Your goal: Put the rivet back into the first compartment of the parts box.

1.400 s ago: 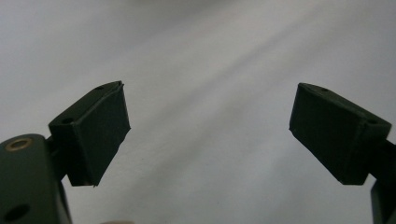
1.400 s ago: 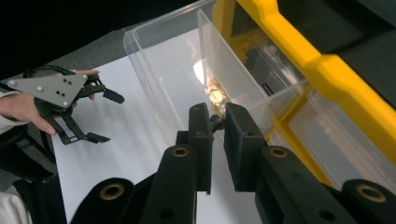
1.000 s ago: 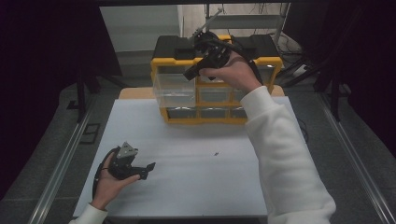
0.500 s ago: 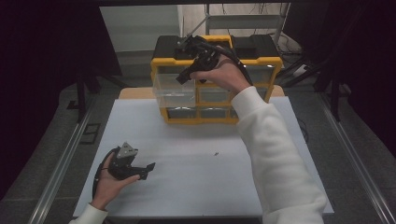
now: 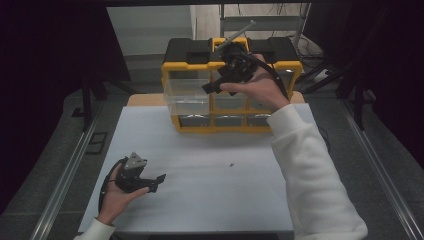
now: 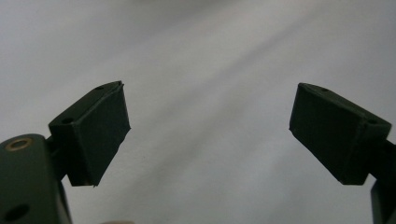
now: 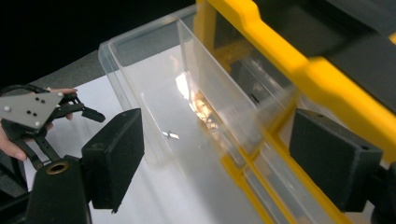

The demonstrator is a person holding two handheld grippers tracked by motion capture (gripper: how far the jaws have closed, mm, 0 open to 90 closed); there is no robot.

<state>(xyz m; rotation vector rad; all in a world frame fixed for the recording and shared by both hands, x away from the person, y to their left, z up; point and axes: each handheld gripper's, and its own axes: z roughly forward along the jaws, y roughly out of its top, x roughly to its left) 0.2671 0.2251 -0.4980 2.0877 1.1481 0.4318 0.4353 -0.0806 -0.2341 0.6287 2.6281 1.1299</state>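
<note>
A yellow-and-black organizer (image 5: 190,66) with clear drawers stands at the back of the white table. Its top-left clear drawer (image 5: 186,97) is pulled out. My right gripper (image 5: 210,88) hovers just above and in front of that drawer, pointing down to the left. Its jaws have just been opening and stand open with nothing between them. In the right gripper view a small screw (image 7: 170,135) lies on the floor of the drawer (image 7: 140,60) below the right gripper (image 7: 215,158). My left gripper (image 5: 156,183) rests open on the table at the near left, and the left gripper (image 6: 210,135) faces bare white surface.
Another small screw (image 5: 232,164) lies loose on the white mat (image 5: 215,200) near the middle. The other drawers of the organizer (image 7: 280,51) are pushed in. Metal rails (image 5: 70,175) run along both sides of the table, with dark surroundings beyond.
My right hand has shifted left and come down toward the pulled-out drawer, and its jaws have gone from shut to open. The left hand has stayed put.
</note>
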